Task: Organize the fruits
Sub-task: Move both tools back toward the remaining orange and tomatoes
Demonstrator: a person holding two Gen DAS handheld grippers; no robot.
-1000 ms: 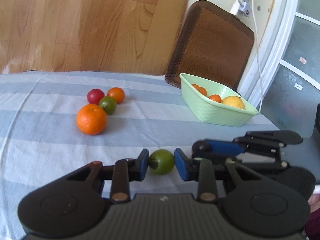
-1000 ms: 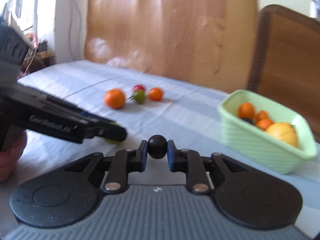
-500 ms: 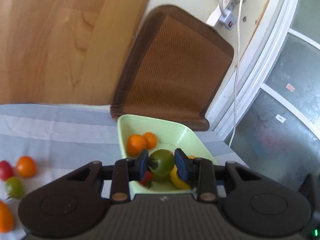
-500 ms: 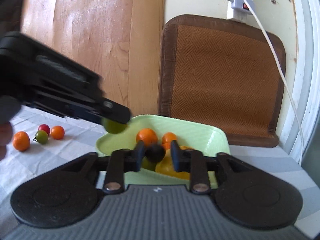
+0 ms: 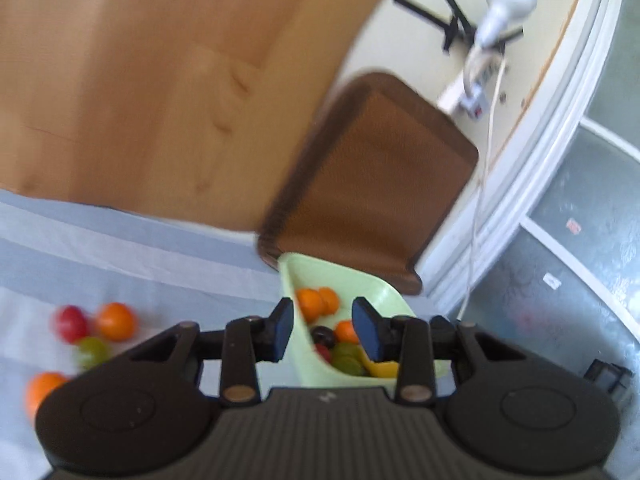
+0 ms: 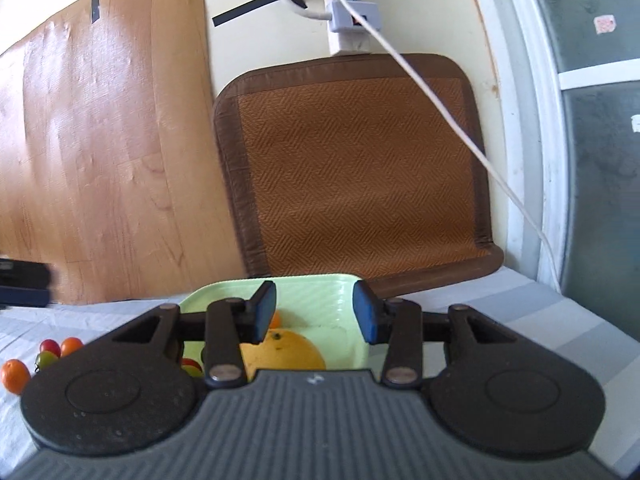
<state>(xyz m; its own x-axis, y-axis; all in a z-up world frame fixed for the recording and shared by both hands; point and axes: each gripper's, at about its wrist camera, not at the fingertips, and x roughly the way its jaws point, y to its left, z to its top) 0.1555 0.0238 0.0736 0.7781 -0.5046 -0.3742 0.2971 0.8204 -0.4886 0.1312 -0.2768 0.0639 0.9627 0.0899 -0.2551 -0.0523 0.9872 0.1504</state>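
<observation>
The left hand-held gripper [image 5: 323, 330] hangs with its blue pads spread wide and nothing between them, just above the pale green basket [image 5: 298, 354]. The right hand-held gripper [image 6: 314, 317] is likewise spread and empty over the same basket, above a large yellow-orange citrus [image 6: 286, 354]. Out on the striped desk [image 5: 160, 264], well apart from the basket, four fruits wait: a red tomato [image 5: 70, 323], a small orange one [image 5: 116, 321], a green one [image 5: 91, 352] and a bigger orange [image 5: 44, 394]. The tomatoes look light, smooth and easily bruised, so a gentle pinch across the widest part seems best; the orange is firmer and heavier.
</observation>
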